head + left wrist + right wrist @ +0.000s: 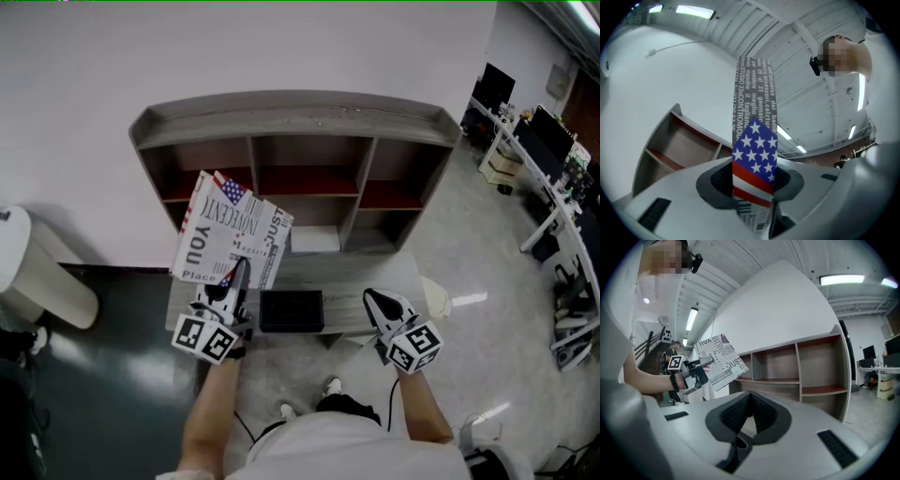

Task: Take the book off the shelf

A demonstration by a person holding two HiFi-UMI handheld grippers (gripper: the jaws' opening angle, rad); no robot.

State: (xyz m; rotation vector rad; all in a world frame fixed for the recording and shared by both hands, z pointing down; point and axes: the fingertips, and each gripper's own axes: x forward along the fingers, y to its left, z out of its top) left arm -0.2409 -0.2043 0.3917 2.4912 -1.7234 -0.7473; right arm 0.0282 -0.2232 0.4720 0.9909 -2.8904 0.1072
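The book (232, 236), white-covered with black lettering and a stars-and-stripes corner, is out of the grey wooden shelf (300, 117) and held up in front of its left compartments. My left gripper (238, 272) is shut on the book's lower edge. In the left gripper view the book (754, 154) stands edge-on between the jaws of the left gripper (752, 183). My right gripper (373, 302) hangs to the right over the low table, shut and holding nothing. The right gripper view shows its pads meeting (749, 394), with the book (719, 359) and the left gripper (696, 369) at left.
A black box (291, 310) lies on the low grey table (375, 272) before the shelf. A white object (314, 240) sits in the shelf's lower middle compartment. A white bin (42, 277) stands at left. Desks with monitors (544, 141) line the right.
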